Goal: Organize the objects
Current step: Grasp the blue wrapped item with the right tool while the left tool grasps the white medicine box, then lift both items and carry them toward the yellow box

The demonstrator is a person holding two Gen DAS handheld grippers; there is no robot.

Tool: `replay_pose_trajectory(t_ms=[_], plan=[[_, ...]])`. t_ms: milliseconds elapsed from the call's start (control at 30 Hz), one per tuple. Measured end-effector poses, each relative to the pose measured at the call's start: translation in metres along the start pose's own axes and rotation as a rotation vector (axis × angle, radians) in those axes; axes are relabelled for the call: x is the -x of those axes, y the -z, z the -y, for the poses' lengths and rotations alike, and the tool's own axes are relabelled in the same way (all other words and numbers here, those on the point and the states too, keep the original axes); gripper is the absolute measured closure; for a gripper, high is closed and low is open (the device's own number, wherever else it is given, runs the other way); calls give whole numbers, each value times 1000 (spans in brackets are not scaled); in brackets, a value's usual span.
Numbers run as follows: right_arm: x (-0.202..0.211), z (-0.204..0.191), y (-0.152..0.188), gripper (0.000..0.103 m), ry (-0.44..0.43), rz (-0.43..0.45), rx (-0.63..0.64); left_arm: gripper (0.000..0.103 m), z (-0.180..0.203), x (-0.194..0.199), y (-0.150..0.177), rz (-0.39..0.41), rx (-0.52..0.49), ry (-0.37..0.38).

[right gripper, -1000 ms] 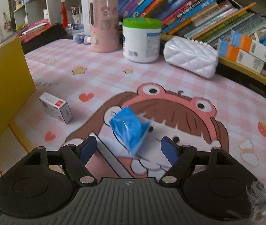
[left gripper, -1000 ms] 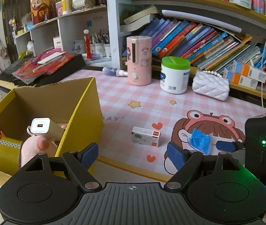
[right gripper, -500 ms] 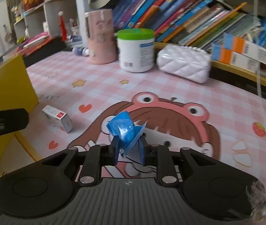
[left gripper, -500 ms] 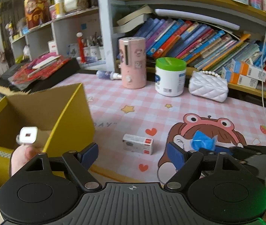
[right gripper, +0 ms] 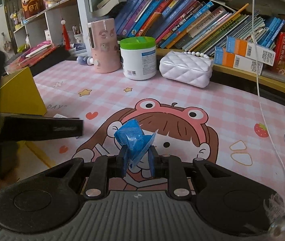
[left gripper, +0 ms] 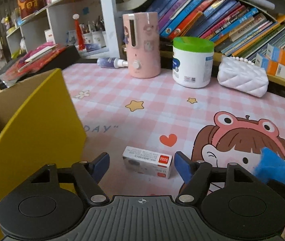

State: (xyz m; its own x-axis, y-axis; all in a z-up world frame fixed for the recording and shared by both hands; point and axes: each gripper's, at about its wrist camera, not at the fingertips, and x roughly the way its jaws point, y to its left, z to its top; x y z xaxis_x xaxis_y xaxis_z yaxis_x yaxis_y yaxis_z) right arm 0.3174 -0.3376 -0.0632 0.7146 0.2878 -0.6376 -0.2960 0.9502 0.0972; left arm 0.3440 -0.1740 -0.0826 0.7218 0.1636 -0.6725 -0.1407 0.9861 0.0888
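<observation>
left gripper [left gripper: 141,164] | blk body, blue pads [left gripper: 182,165] (silver screws)

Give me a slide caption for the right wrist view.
Right claw clamps a crumpled blue wrapper above the cartoon desk mat.

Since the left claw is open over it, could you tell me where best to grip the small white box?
Grip the small white box across its two long sides, coming down from above. It lies flat on the mat, slightly askew, between the left claw's open fingers, so turn the claw a little to match.
</observation>
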Motion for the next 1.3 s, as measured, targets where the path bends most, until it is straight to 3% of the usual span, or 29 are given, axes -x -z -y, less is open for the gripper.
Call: replay_pose_trajectory(t_ms=[67,133,300,633,833,1300], plan=[[3,-1,1,84,0,-3,2,34,0,-5,1,-2,1,14],[5,-1,1,84,-1,-4,1,49,0,-10,1,-14,1,35],[13,-5,4,84,12,-8,3,50,2,-2,2,-3,-10,49],[49,-19,14,84,81,-42,-28,50,-19,88,6,84,43,168],[79,-32,27,84,127,-53,-70,50,-46,138,30,130,9,233],[114,-102,59,85,144,-80,-68,50,-121,187,85,112,35,239]])
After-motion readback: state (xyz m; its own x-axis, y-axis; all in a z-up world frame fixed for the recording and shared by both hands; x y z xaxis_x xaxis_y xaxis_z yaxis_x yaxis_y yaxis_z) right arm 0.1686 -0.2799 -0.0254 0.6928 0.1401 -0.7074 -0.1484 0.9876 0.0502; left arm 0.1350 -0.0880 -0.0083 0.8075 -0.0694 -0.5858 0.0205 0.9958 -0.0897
